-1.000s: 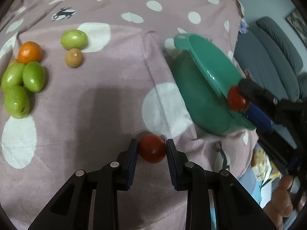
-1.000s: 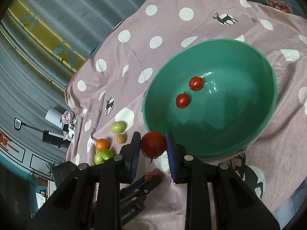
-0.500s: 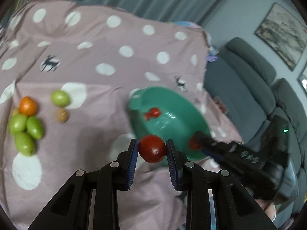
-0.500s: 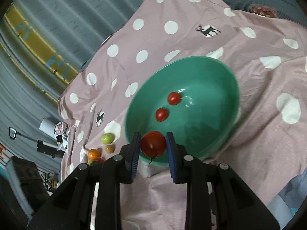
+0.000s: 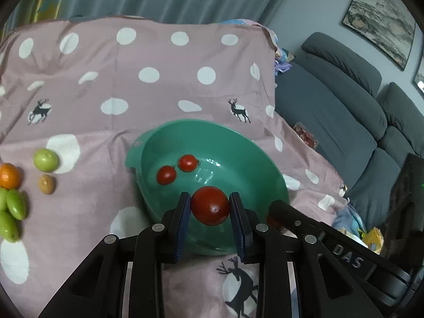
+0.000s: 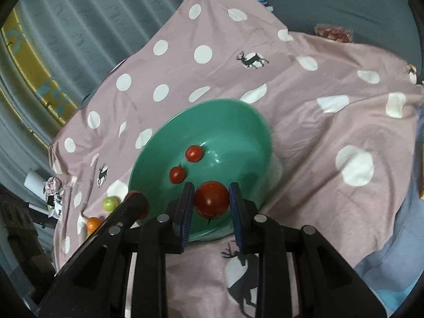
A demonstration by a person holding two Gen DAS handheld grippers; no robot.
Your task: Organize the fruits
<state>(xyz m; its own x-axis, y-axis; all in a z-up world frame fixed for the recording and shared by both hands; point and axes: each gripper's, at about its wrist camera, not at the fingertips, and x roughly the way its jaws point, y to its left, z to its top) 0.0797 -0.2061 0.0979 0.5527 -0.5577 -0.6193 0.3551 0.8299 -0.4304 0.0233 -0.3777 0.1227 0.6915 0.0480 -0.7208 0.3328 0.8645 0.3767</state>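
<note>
Above the near edge of a green bowl (image 5: 275, 177) on a pink polka-dot cloth (image 5: 159, 53), the left claw (image 5: 210, 206) and right claw (image 6: 211, 201) were each clamped on a red tomato (2 smaller tomatoes (image 5: 166, 175) lay inside), with green fruits (image 5: 45, 159) left of it.

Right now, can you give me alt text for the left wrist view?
The left hand-held gripper holds a red tomato between its blue pads, above the near rim of a green bowl containing two smaller tomatoes. The bowl sits on a pink polka-dot cloth; green fruits and an orange lie at left.
</note>
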